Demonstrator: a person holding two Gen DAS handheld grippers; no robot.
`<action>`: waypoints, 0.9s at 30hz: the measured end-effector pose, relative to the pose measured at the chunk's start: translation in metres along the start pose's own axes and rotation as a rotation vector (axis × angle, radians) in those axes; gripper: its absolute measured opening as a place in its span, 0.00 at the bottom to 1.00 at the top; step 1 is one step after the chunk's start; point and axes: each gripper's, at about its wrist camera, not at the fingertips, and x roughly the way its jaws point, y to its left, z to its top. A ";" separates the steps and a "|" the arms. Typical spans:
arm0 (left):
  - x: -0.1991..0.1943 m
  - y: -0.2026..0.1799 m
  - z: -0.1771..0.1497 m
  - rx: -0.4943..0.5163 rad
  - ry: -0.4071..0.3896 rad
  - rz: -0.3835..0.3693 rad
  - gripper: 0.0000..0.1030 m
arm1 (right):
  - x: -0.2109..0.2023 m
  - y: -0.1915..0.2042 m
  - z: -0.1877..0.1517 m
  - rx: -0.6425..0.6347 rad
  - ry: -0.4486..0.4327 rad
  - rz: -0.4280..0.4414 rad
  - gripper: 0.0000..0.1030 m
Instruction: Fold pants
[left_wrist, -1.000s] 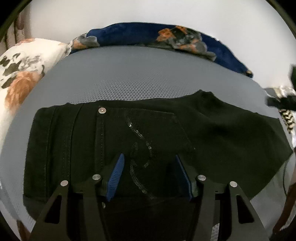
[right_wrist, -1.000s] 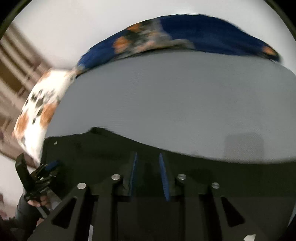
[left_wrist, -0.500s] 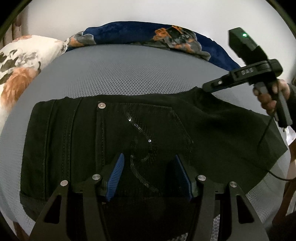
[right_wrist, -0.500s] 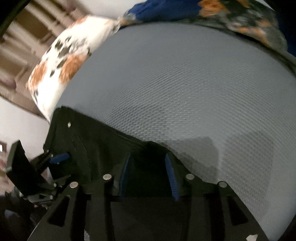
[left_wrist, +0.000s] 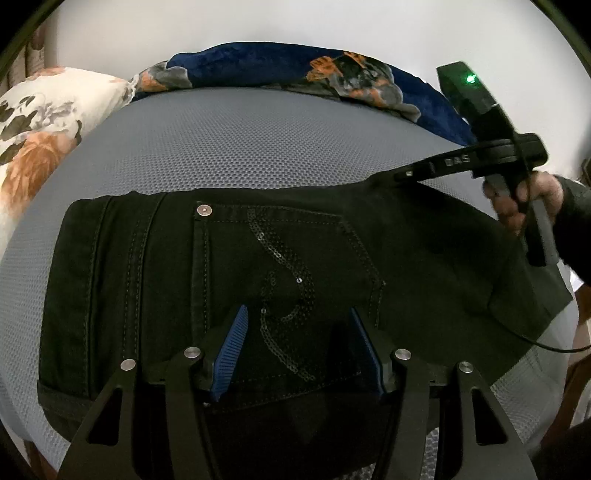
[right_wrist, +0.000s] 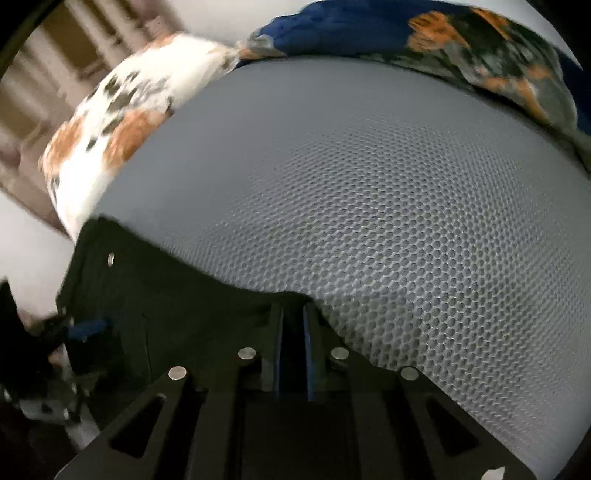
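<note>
black pants (left_wrist: 258, 266) | folded, flat on grey mesh | sequinned back pocket up | far edge pinched

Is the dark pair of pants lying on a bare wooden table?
No, the pants lie spread on a grey honeycomb-textured mattress.

A bed (left_wrist: 258, 147) fills most of both views, covered by a grey cover with a small honeycomb weave. Along its far edge lies a dark blue blanket (left_wrist: 266, 62) with orange and grey patches, bunched in a long roll. At the far left corner rests a white pillow (left_wrist: 40, 122) printed with orange and dark flowers. Behind the bed stands a plain white wall (left_wrist: 295, 26), evenly lit. In the right wrist view, brown and cream panelled woodwork (right_wrist: 70, 62) shows blurred beyond the pillow. The light is soft and dim, with faint shadows on the cover.
</note>
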 end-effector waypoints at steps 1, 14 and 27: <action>0.000 0.000 0.000 -0.001 0.000 -0.001 0.56 | 0.000 -0.001 0.000 0.013 -0.008 -0.003 0.09; -0.008 -0.043 0.041 0.085 -0.099 -0.095 0.56 | -0.106 -0.020 -0.066 0.163 -0.229 -0.252 0.34; 0.073 -0.104 0.098 0.139 0.020 -0.240 0.56 | -0.130 -0.079 -0.163 0.348 -0.169 -0.485 0.34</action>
